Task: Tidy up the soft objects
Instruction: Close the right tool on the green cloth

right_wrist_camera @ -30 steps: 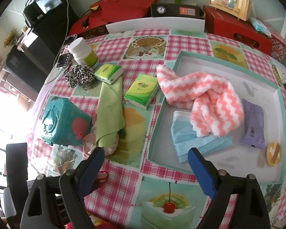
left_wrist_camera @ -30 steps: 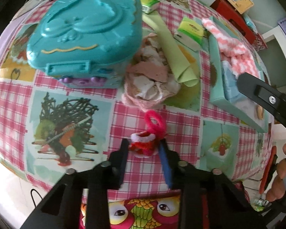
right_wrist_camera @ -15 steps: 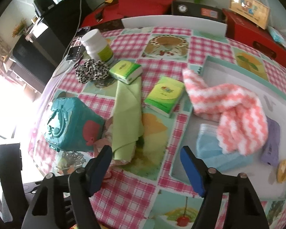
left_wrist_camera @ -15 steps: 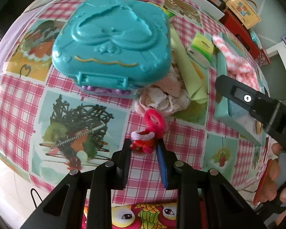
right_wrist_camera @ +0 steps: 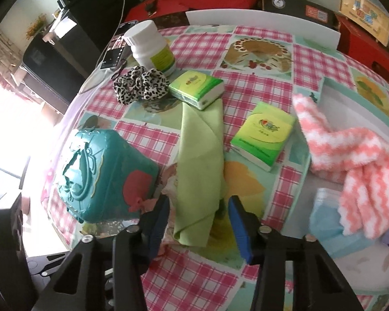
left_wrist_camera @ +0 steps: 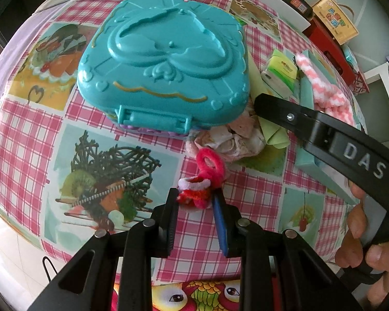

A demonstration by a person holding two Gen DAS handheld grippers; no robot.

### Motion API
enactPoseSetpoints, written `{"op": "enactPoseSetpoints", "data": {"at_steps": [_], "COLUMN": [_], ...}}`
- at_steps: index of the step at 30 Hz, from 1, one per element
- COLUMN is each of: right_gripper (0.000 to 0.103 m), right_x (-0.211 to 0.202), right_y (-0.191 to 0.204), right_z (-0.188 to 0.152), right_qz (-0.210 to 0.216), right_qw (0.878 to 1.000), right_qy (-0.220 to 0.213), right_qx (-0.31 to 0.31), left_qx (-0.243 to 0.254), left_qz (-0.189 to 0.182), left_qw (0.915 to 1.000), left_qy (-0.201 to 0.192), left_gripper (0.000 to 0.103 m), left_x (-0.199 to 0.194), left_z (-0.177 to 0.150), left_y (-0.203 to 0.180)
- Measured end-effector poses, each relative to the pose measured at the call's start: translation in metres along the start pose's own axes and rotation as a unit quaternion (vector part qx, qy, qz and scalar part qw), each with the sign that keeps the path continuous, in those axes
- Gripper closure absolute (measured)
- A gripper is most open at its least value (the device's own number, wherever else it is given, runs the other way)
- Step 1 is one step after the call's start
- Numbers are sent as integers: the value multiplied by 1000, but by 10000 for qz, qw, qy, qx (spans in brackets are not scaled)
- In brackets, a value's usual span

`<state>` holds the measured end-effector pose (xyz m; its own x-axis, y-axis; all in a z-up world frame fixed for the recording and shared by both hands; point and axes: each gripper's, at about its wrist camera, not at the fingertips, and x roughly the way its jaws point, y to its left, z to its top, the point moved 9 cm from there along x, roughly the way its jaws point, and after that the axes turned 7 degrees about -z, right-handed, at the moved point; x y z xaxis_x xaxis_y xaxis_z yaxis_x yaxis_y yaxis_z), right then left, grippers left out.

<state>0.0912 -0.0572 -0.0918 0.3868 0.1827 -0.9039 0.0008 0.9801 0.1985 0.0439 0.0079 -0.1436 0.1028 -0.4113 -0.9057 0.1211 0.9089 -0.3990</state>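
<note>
The left tongs are pinching a small red ornament with a pink loop, just above the checked desk. The right tongs are gaping wide, gripping nothing, straddling the near end of a green cloth (beside a teal case). A pink-and-white towel is lying in the tray to the right

Teal toy case, leopard-print scrunchie, lime-green cloth, pink-and-white zigzag towel, pink-checked worktop.
</note>
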Motion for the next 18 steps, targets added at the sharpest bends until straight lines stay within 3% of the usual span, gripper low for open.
{"op": "enactPoseSetpoints", "data": {"at_steps": [11,18], "right_gripper": [57,76], "right_x": [15,17], "right_y": [5,2], "right_z": [7,11], "right_qz": [20,45], "right_qw": [10000,9999], "right_qy": [70,-15], "right_qx": [49,123], "left_qx": [-6,-1], "left_qz": [-8,-5], "left_qw": [10000,10000], "left_qy": [9,10], "left_gripper": [76,76], "left_x": [-3,-3], "left_z": [6,6], "left_y": [7,8]}}
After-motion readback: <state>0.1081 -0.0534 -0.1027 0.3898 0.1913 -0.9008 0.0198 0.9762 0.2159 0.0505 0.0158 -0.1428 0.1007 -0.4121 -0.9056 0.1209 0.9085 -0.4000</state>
